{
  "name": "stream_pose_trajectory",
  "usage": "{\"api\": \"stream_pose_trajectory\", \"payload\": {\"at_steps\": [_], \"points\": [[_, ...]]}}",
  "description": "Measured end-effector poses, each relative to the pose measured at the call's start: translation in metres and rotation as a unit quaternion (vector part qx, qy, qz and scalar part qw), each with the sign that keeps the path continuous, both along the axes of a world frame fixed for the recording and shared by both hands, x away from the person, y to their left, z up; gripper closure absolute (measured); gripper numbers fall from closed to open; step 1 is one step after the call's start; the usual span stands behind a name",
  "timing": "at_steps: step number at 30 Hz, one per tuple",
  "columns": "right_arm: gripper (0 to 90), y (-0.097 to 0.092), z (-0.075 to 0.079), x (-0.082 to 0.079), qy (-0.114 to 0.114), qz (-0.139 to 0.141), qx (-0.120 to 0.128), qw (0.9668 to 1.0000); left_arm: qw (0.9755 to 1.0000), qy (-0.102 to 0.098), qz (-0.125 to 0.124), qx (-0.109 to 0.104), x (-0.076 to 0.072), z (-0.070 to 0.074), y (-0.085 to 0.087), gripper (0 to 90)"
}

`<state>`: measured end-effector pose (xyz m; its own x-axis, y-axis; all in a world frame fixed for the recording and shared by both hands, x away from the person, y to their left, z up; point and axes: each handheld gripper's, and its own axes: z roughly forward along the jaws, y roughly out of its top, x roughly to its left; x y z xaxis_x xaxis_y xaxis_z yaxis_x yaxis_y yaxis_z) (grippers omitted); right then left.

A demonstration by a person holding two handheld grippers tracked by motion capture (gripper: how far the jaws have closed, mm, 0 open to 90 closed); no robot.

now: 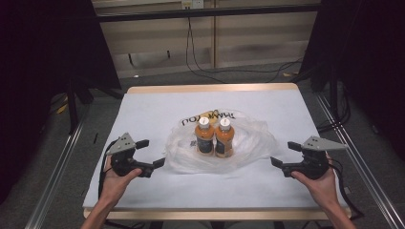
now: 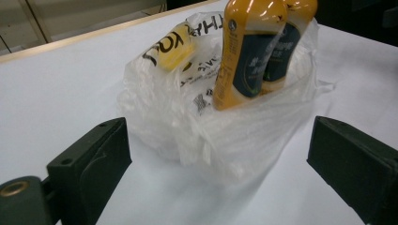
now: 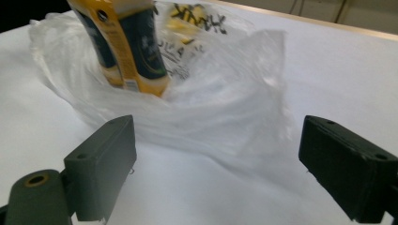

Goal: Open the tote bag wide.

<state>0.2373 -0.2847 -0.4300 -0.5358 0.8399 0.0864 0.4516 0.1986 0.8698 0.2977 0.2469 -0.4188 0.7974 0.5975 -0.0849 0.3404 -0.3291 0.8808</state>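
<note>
Between the two grippers: the plastic bag (image 1: 220, 143) lies at the middle of the table (image 1: 153, 102), clear of both tools
Left gripper (image 1: 149, 155): held low over the table at the bag's left edge, jaws spread wide with nothing between them; the bag is just ahead of the jaw tips, not touching that I can tell
Right gripper (image 1: 285, 153): held at the bag's right side, a little farther off than the left, jaws likewise wide apart and empty
Left gripper view: bag (image 2: 220, 126) sits ahead of and between the two black jaws, apart from them
Right gripper view: bag (image 3: 211, 108) ahead of the jaws, its crumpled rim nearest
Bag, look: thin, translucent white, crumpled and slumped low around its contents, black lettering and a yellow mark on the far side
Bottles (image 1: 215, 136): two orange ones standing upright side by side inside the bag, touching, white caps, dark labels
Table: covered in white, pale wooden edge at the far side
</note>
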Motion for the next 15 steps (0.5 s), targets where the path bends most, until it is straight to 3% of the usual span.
{"api": "stream_pose_trajectory", "payload": {"at_steps": [4,8,9,11,15], "points": [[9.1,-0.014,-0.008,-0.014,0.000,-0.040,0.019,0.9990,0.9999,0.002,0.012,-0.003,-0.017,-0.007,0.013,3.8],[9.1,-0.021,-0.013,-0.030,0.004,-0.061,0.013,0.9981,0.9996,0.008,0.024,-0.011,-0.031,-0.014,0.023,3.5],[9.1,-0.021,-0.014,-0.034,0.005,-0.063,-0.001,0.9980,0.9995,0.011,0.030,-0.009,-0.034,-0.017,0.026,3.6],[9.1,-0.023,-0.013,-0.041,0.001,-0.063,0.006,0.9980,0.9990,0.015,0.041,-0.012,-0.041,-0.022,0.031,3.5],[7.5,-0.032,-0.006,-0.052,-0.027,-0.088,0.030,0.9953,0.9983,0.019,0.055,-0.004,-0.048,-0.034,0.037,3.7]]}}
